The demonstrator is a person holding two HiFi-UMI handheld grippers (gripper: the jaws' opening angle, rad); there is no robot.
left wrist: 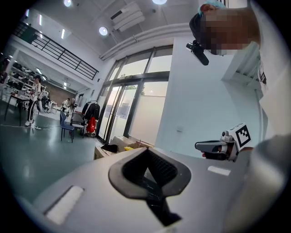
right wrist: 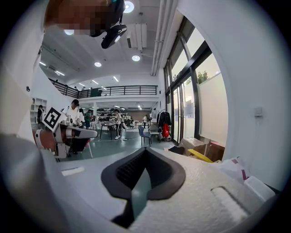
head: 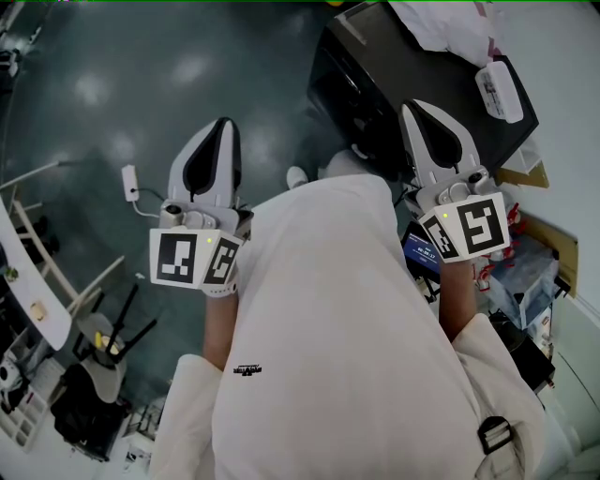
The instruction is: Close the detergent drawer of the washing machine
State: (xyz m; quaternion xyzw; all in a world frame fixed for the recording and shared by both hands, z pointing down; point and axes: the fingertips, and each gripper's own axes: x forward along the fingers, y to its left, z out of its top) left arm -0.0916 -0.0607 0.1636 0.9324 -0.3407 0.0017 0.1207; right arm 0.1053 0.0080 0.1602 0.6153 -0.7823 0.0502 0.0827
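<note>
While you stand on the glossy grey floor (head: 112, 84) of a big glazed hall (right wrist: 136, 98), one black machine (head: 375, 66) sits ahead-right, its drawer hidden; your two grippers, left gripper (head: 224, 122) and right gripper (head: 411, 107), are pinched together, empty.

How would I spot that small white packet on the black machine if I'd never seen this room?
Look to the top right of the head view for the big black machine. On its top, right of the crumpled white cloth, lies the packet near the edge. It alone is flat, oblong and printed.
</note>
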